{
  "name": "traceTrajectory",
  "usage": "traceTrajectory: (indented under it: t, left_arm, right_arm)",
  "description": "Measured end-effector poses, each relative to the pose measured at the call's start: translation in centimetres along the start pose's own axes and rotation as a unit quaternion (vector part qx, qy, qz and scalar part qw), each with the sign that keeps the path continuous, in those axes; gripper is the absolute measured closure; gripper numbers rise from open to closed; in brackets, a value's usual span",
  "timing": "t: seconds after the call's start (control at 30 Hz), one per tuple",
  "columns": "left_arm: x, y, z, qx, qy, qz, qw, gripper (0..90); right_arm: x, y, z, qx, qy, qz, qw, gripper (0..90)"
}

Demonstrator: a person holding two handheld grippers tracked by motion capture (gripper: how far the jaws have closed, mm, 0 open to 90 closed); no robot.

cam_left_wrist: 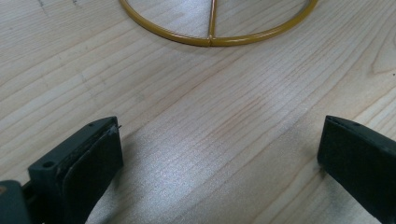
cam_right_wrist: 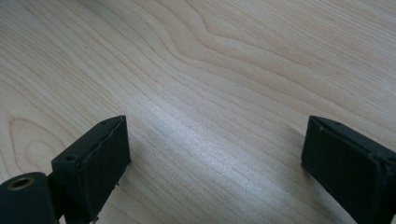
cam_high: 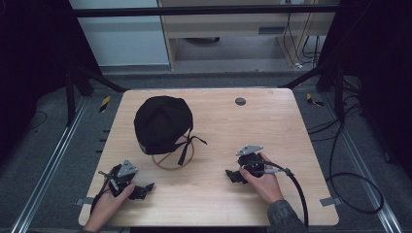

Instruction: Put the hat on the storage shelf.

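The black cap (cam_high: 163, 124) sits on a round yellow wire stand (cam_high: 173, 160) on the left half of the wooden bench (cam_high: 272, 126), a little toward the far side. The cap covers the top of the stand, and only the near part of the ring is free below it. A black strap (cam_high: 187, 145) hangs down from the near right edge of the cap and crosses the ring.

The left hand-held gripper (cam_high: 143, 191) lies low over the bench at the near left corner, held by the person's left hand (cam_high: 112, 200), and it points to the right. In the left gripper view its two black jaws stand wide apart with bare wood between them, and the yellow ring of the stand (cam_left_wrist: 212, 39) is ahead of them, near but not touching.

The right hand-held gripper (cam_high: 233, 175) is on the near right part of the bench, in the person's right hand (cam_high: 262, 182), and it points to the left, toward the stand. It is well apart from the cap. In the right gripper view its jaws are also wide open, and nothing is between them, only the wood grain. A black cable (cam_high: 296, 189) goes from this gripper toward the near edge of the bench.

A small dark round disc (cam_high: 240, 101) is in the bench surface at the far side, right of the cap.
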State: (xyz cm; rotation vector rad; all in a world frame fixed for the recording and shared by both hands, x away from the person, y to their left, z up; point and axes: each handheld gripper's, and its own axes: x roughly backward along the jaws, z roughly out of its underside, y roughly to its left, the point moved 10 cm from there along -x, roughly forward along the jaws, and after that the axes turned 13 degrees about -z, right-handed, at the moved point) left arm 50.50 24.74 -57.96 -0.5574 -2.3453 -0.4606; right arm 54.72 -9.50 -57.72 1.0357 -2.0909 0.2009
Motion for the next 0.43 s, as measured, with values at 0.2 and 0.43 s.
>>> traceTrajectory:
  t: [0.2,0.43]
  left_arm:
    - [0.0,0.0,0.0,0.0,0.0,0.0,1.0,0.0]
    - [-0.02,0.0,-0.02,-0.001,0.0,0.001,1.0,0.0]
  right_arm:
    - [-0.22,0.13,0.1,0.01,-0.008,0.008,0.9999,5.7]
    - [-0.27,0.15,0.21,0.016,-0.029,0.013,0.9994,4.7]
